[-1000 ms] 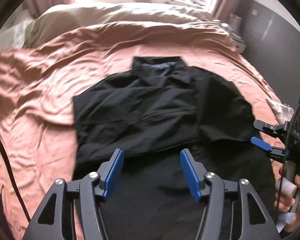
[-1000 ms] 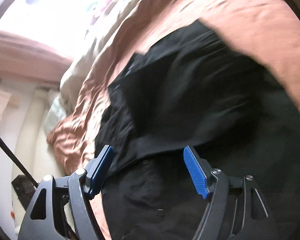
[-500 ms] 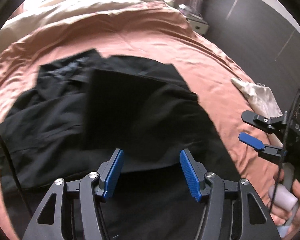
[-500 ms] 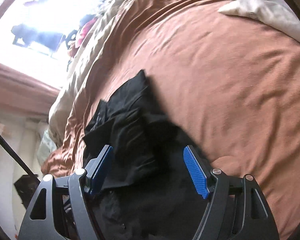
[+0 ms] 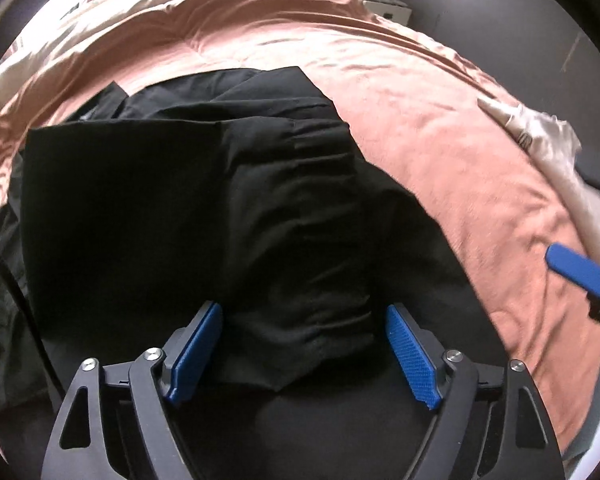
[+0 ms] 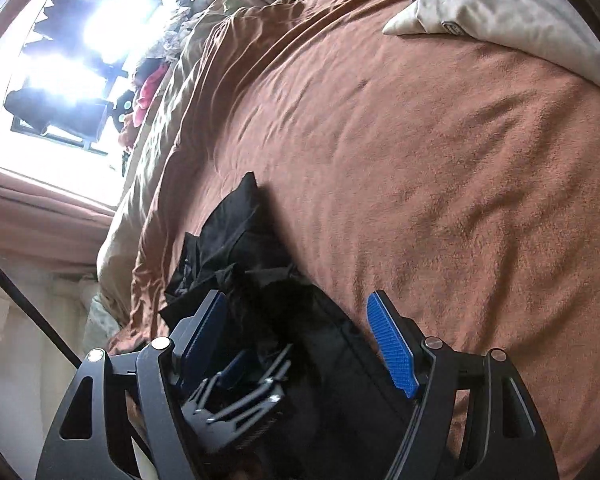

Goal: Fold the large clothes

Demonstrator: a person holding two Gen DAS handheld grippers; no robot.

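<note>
Black shirt [image 5: 228, 208] lies part-folded on the bed [image 5: 440, 148]. Left tool [image 5: 304, 344] has just been opening, now wide above the shirt, gripping nothing. Right tool [image 6: 300, 344] also wide, empty.

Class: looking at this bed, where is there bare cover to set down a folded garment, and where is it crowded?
Free: the wide orange bedspread between the black shirt and the cream pillow. Crowded: the near side under the shirt, and the cluttered window end.

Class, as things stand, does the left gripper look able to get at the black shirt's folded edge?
Probably yes: the left gripper is open right over the black shirt, the folded edge between its jaws, nothing in the way.
</note>
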